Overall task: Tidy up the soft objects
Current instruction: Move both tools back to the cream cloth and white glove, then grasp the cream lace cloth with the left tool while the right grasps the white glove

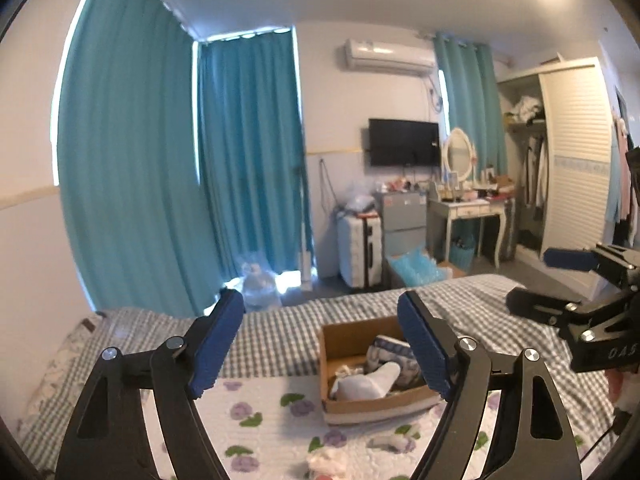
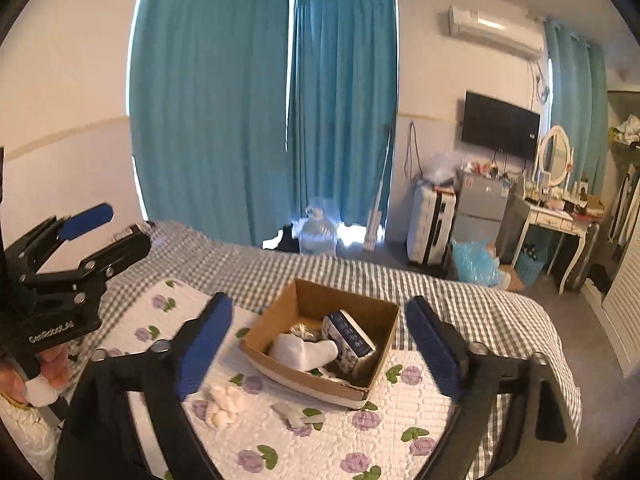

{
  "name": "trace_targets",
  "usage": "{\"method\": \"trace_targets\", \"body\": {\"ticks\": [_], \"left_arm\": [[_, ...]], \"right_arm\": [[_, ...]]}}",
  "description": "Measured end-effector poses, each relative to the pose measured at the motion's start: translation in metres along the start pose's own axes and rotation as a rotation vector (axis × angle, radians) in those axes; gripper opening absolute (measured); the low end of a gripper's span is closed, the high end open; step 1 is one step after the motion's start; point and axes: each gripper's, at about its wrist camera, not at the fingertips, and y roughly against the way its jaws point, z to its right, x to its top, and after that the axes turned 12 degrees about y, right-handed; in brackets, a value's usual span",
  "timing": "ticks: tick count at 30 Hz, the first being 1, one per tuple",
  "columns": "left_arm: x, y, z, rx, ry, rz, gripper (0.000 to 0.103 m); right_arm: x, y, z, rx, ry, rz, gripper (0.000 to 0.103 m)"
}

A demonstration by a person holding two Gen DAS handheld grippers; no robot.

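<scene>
Both the left gripper point(image 1: 320, 344) and right gripper point(image 2: 320, 344) are released, empty. Ahead between their fingers, the brown cardboard box point(image 2: 376, 364) holds a white rolled sock point(image 2: 304, 352), long axis crosswise.

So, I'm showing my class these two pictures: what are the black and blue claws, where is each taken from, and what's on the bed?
The claws are hand-held two-finger grippers, one per hand, each carrying a camera looking along its fingers. One picture is from the left gripper, the other from the right gripper; each also glimpses its partner at the edge. Both are open and hold nothing. On the flower-print quilt sits an open brown cardboard box containing a white sock and a dark patterned folded cloth. Beside the box lie a white crumpled cloth and a small grey cloth.
</scene>
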Motion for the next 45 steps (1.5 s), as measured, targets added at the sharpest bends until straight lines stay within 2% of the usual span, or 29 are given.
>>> {"method": "trace_targets", "body": {"ticks": [3,6,12,15,23,27,32,34,38,42,45], "left_arm": [[-0.011,0.001,-0.011,0.027,0.016,-0.022,0.081],[-0.032,-0.007,-0.02,0.029,0.025,-0.076,0.081],[-0.089,-0.052,-0.04,0.088,0.113,-0.219,0.081],[-0.121,-0.079,-0.042,0.125,0.108,-0.287,0.081],[-0.211,-0.142,-0.05,0.134,0.122,-0.494,0.081],[-0.243,-0.159,-0.052,0.122,0.116,-0.57,0.08],[-0.261,-0.168,-0.047,0.115,0.112,-0.618,0.08],[-0.269,-0.17,-0.042,0.108,0.106,-0.641,0.079],[-0.277,-0.172,-0.04,0.096,0.132,-0.675,0.079],[-0.278,-0.17,-0.041,0.098,0.128,-0.661,0.077],[-0.279,-0.167,-0.044,0.099,0.133,-0.659,0.074]], "right_arm": [[-0.006,0.006,-0.009,-0.005,-0.002,-0.017,0.099],[-0.02,-0.002,-0.021,0.008,0.001,-0.059,0.099],[-0.067,-0.046,-0.037,0.01,-0.023,-0.131,0.099],[-0.098,-0.086,-0.041,0.039,-0.049,-0.207,0.099],[-0.172,-0.187,-0.052,0.115,-0.074,-0.387,0.099],[-0.205,-0.229,-0.057,0.122,-0.074,-0.459,0.099],[-0.235,-0.262,-0.051,0.135,-0.148,-0.536,0.098],[-0.239,-0.268,-0.051,0.145,-0.168,-0.546,0.093],[-0.239,-0.27,-0.062,0.135,-0.11,-0.53,0.083],[-0.241,-0.268,-0.059,0.121,-0.116,-0.501,0.062],[-0.238,-0.264,-0.061,0.153,-0.103,-0.488,0.037]]}}
